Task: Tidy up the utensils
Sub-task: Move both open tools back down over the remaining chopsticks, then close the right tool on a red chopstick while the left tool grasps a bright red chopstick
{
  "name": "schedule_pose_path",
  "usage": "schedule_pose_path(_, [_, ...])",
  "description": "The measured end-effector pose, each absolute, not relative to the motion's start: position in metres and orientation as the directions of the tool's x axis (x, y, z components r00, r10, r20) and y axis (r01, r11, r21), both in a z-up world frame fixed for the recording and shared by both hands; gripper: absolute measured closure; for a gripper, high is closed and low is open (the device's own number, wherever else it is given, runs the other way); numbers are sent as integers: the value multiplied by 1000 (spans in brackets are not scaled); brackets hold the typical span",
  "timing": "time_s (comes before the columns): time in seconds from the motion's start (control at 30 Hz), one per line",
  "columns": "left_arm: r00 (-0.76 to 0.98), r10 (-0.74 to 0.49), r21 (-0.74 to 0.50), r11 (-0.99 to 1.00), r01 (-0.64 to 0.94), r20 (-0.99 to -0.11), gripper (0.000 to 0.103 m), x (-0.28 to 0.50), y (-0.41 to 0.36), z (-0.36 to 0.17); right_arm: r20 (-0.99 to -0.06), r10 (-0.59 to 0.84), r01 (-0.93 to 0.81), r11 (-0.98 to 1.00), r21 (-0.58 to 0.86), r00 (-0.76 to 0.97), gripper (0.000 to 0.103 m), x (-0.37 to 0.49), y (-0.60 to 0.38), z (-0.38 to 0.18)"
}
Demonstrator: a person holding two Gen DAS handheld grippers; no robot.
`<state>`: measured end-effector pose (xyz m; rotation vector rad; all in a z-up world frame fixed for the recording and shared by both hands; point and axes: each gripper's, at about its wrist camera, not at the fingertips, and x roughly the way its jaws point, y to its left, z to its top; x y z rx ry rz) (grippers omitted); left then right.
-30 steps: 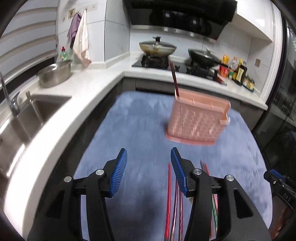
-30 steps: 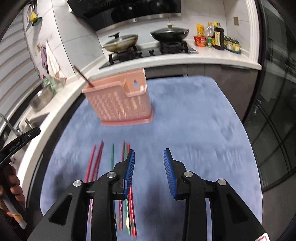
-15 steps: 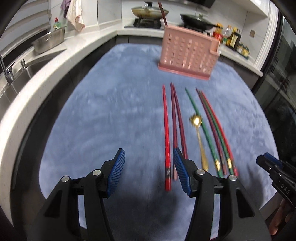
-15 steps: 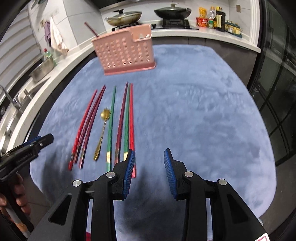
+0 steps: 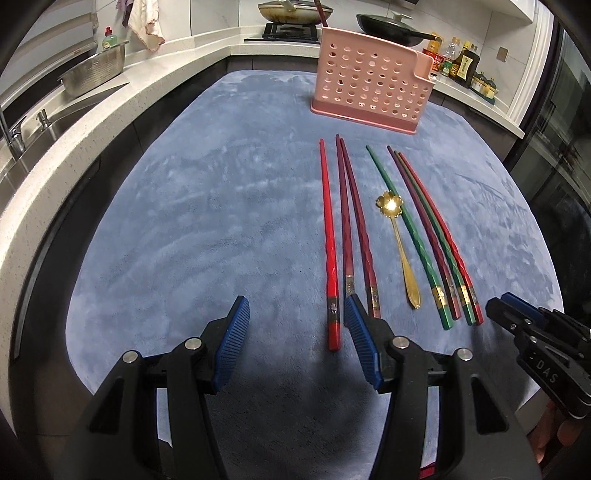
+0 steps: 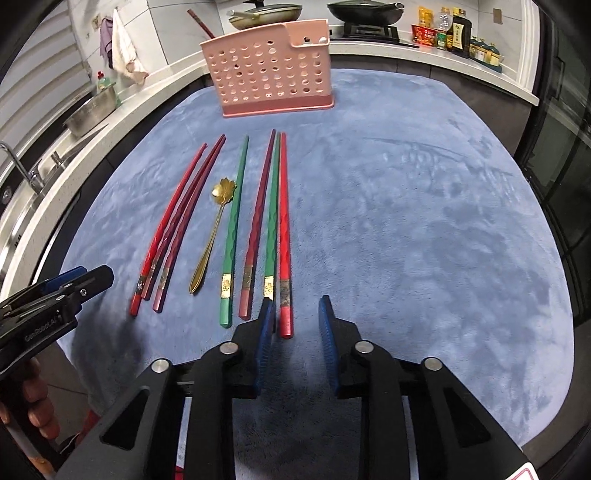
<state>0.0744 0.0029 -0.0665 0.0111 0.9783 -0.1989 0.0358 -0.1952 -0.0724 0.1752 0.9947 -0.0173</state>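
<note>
Blue mat [image 6: 406,221]: red chopstick [image 6: 284,236] between (closing) right tool [image 6: 297,317].

the green chopstick's [image 6: 272,225] near end is hidden behind a gripper finger [image 6: 265,332]; the bottles [image 6: 448,31] beyond the mat's far edge have unreadable labels

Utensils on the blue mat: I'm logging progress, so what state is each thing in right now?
Pink perforated plastic holder: upright, one dark red chopstick already in it.
Seven loose chopsticks, red, maroon and green: flat on the mat, none gripped.
Gold flower-bowl spoon: flat, untouched.
Left gripper: open, empty.
Right gripper: closing, jaws around the rightmost red chopstick's end.
</note>
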Motion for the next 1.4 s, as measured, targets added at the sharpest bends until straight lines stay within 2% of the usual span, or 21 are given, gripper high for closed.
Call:
schedule_pose_path(0.27, [531, -162, -80, 981, 175, -832, 51, 73, 0, -71, -843, 71, 86, 987, 137, 533, 88, 41, -192, -79])
schedule_pose_path(1.03, [496, -160, -84, 981, 172, -854, 51, 76, -2, -85, -856, 79, 85, 986, 142, 511, 95, 49, -192, -92])
schedule_pose_path(1.4, [482, -155, -86, 983, 161, -862, 52, 80, -2, -93, -854, 81, 84, 986, 145, 514, 96, 49, -193, -93])
